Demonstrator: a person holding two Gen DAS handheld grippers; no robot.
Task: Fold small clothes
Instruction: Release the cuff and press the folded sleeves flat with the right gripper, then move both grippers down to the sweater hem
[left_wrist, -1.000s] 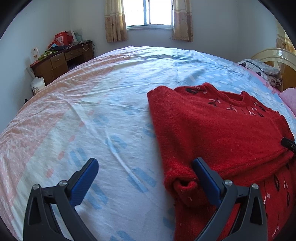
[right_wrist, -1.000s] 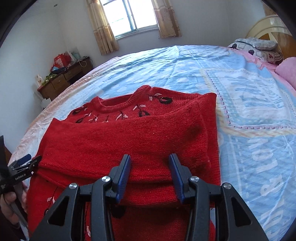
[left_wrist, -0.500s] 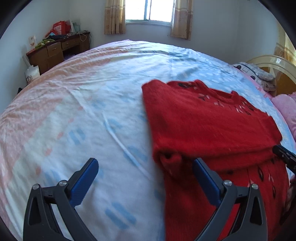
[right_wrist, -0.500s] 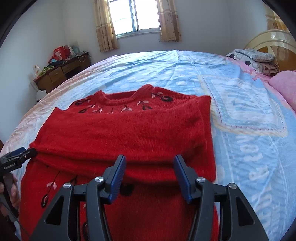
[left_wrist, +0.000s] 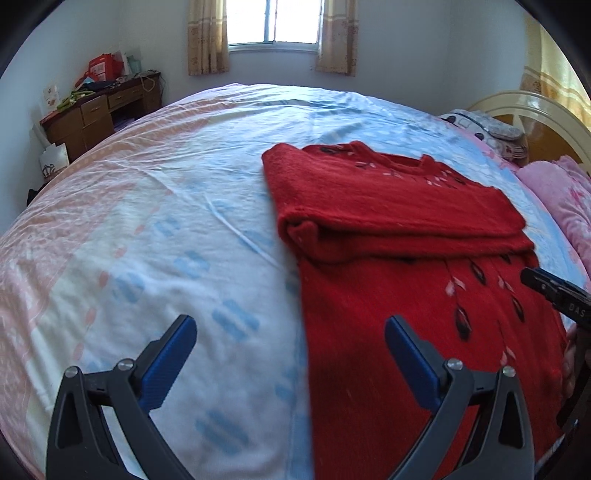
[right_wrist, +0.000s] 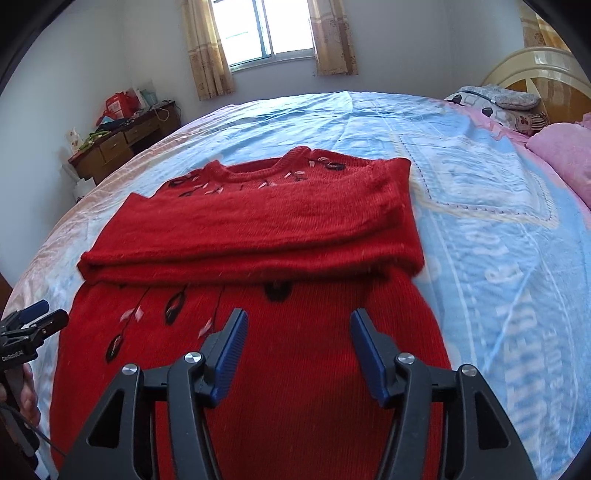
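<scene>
Both grippers level above the bed, jaws apart, empty.

Left gripper straddles the red sweater's left edge; right gripper hovers over its lower body. Sweater lies on bedsheet, sleeves folded across chest.

Sweater flat on the bed, sleeves folded across its chest, neck toward the window. Desk beyond the bed at far left, pillows at far right. Left gripper spread over sweater's left edge; right gripper over its lower half.
</scene>
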